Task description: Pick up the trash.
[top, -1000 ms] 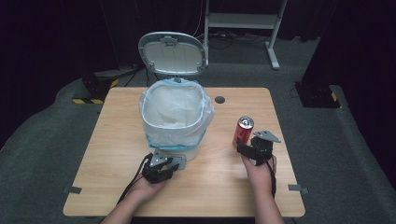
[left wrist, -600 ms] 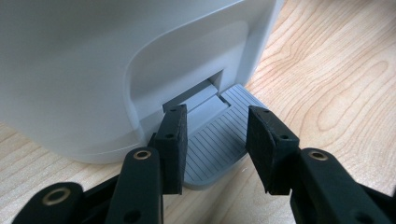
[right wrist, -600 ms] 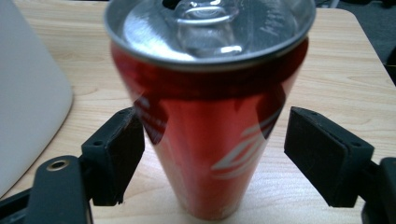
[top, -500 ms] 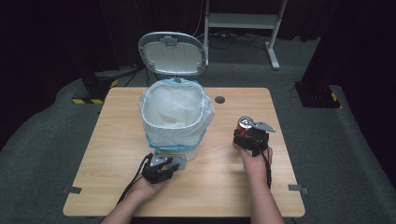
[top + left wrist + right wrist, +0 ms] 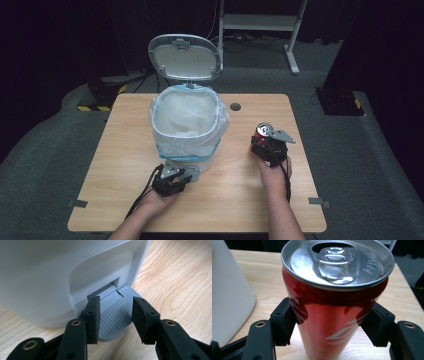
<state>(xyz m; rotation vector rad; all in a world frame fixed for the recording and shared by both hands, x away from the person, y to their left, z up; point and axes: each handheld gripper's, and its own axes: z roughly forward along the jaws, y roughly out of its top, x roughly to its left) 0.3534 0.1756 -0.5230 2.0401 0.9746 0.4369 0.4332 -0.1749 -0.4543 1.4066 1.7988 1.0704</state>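
Observation:
A white pedal bin [image 5: 187,125] lined with a clear bag stands mid-table, its grey lid [image 5: 185,57] tipped up and back. My left gripper [image 5: 175,175] sits at the bin's front foot. In the left gripper view its jaws [image 5: 116,302] stand apart over the grey ribbed pedal [image 5: 115,317], gripping nothing. To the right an upright red drink can [image 5: 262,131] with an opened top stands on the wood. My right gripper [image 5: 265,142] has just been closing its jaws around it. In the right gripper view both pads touch the sides of the can [image 5: 332,322].
The wooden table [image 5: 125,200] has a small round cable hole [image 5: 235,106] behind the can. The bin's white wall [image 5: 229,290] is close on the can's left. A metal frame [image 5: 260,22] and dark stands sit on the floor beyond the table.
My right gripper moved forward from just beside the can to straddle it, and its jaws narrowed onto it. The left gripper and the bin stayed as they were.

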